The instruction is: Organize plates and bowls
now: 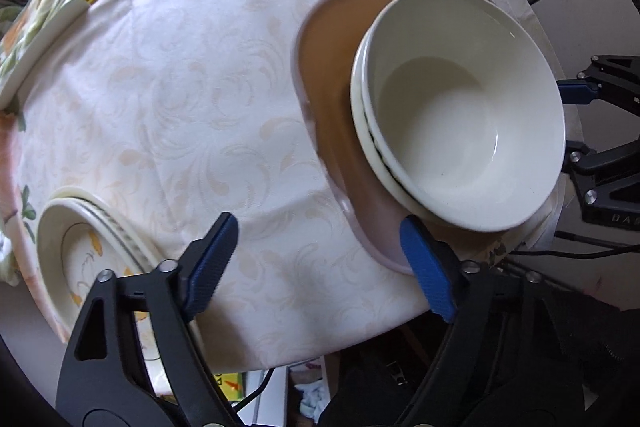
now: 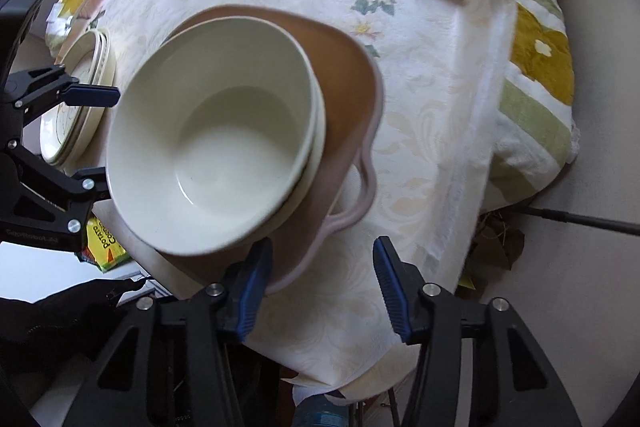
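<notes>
Two grippers hang point-down over a table [image 1: 168,115] draped in a pale cloth with a faint leaf pattern, which fills most of both views.

Next in size is the brown tray [image 1: 340,155], with a pale rim and a looped handle [image 2: 366,187]. It lies right of centre in the left wrist view and centre-left in the right wrist view, near the table's edge.

On the tray stand the bowls [image 1: 460,115], cream-white and nested one inside another, the top one empty. The same stack [image 2: 216,147] sits left of centre in the right wrist view.

A stack of plates [image 1: 80,251] with a painted motif lies at the lower left of the left wrist view, apart from the tray, on the cloth.

The left gripper [image 1: 320,263] stands at the bottom of its frame with jaws apart. One blue pad [image 1: 428,267] is at the tray's near rim, the other over bare cloth. Nothing is gripped.

The right gripper [image 2: 322,287] is likewise parted at the bottom of its view. Its left pad [image 2: 252,287] is at the tray's edge, below the bowls. Whether it touches the tray I cannot tell.
</notes>
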The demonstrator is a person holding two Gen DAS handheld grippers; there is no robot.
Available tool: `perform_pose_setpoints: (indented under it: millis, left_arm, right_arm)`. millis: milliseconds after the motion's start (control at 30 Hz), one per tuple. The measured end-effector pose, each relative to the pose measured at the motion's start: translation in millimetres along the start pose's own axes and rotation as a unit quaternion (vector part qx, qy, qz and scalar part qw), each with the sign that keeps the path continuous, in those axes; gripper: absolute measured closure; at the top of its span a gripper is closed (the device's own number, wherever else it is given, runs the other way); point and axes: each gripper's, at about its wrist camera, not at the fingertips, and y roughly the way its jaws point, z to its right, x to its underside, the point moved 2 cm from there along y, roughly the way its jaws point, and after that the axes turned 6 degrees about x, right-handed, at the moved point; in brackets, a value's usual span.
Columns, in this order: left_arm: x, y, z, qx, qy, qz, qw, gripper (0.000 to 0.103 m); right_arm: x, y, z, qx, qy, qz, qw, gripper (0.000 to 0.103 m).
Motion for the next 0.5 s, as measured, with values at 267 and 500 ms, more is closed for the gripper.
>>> perform_pose_setpoints:
  millis: [267, 500]
  left_arm:
    - [-7, 24, 13, 0.022, 0.018, 0.010, 0.9995, 0.075]
    - [-6, 26, 23, 0.011, 0.048, 0.041, 0.9979, 0.088]
  right_arm:
    - [2, 20, -2, -0.053, -0.002, 0.024, 0.998, 0.073]
    - [7, 25, -7, -0.059, -0.003, 0.063, 0.996, 0.082]
